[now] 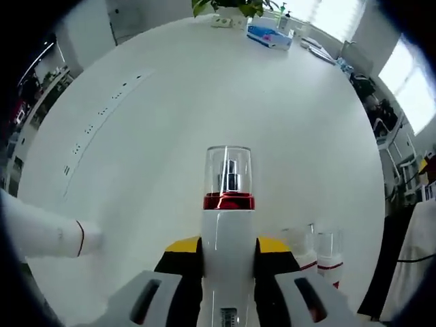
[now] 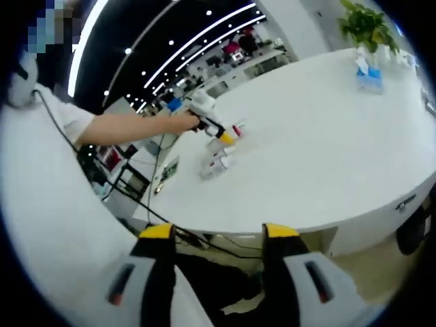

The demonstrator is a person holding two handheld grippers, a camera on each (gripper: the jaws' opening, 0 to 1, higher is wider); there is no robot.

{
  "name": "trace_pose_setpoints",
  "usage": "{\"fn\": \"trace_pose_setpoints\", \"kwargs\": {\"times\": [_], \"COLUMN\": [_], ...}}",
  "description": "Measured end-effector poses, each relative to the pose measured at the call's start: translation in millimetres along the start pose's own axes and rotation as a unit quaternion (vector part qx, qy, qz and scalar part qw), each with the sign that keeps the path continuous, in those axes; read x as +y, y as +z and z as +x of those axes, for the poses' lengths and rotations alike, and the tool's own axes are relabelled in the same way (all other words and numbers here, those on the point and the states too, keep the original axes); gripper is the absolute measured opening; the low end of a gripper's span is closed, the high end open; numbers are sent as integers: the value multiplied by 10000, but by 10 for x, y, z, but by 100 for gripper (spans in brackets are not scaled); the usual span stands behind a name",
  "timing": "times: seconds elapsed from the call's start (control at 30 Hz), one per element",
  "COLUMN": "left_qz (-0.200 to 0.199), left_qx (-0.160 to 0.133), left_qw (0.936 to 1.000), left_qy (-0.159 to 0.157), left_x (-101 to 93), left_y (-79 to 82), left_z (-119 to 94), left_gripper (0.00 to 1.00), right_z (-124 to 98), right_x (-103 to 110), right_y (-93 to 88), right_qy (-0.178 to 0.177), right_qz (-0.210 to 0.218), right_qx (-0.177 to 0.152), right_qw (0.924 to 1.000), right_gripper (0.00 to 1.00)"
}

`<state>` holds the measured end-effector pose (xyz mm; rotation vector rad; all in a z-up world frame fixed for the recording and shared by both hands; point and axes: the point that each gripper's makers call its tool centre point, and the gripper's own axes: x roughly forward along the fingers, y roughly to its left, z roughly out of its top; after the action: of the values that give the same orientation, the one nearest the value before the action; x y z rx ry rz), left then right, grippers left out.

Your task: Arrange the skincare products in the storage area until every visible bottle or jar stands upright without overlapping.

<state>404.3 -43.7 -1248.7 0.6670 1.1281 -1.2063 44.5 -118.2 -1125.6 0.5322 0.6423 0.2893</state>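
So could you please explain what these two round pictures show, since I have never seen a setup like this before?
There is no robot here: a person holds a two-fingered gripper in each hand, and a fisheye camera rides on each.

The left gripper view looks along the left gripper, whose yellow-tipped fingers are shut on a white pump bottle with a red band and clear cap. Below lies a white round table; two more bottles stand to the right, and a blue tissue pack and a plant sit at the far edge.

The right gripper view looks from off the table: the right gripper is open and empty, and farther off the person's arm reaches over the table with the other gripper.
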Motion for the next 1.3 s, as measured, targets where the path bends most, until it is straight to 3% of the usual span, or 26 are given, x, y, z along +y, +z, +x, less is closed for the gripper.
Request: {"fn": "trace_pose_setpoints", "kwargs": {"times": [0.13,0.27,0.4,0.47,0.63,0.83,1.13,1.3], "left_qz": [-486,-874,-1138,-1116,-1240,-1189,-1588,-1819], "left_qx": [-490,-1095,-1440,-1564,-1627,-1508,-1726,-2018], "left_qw": [9972,9883,9809,9802,9784,9814,9721,9623], "left_qy": [-300,-596,-652,-473,-308,27,92,159], "left_x": [-110,-265,-382,-458,-632,-801,-1196,-1360], "left_y": [43,75,39,-26,-188,-438,-726,-835], "left_z": [-113,-293,-469,-607,-767,-888,-1113,-1292], "left_gripper": [26,26,26,26,26,26,26,26], "right_z": [45,90,129,177,301,442,666,751], "right_x": [25,92,116,148,191,167,273,357], "right_y": [39,117,177,225,280,260,304,327], "right_qy": [52,172,275,414,734,955,1467,1712], "right_qz": [-1,-109,-124,-218,-401,-546,-631,-697], "right_qx": [-11,-23,-63,-39,113,307,461,517], "right_qw": [10000,9998,9995,9989,9964,9935,9861,9814], "right_gripper": [49,49,49,49,49,48,49,49]}}
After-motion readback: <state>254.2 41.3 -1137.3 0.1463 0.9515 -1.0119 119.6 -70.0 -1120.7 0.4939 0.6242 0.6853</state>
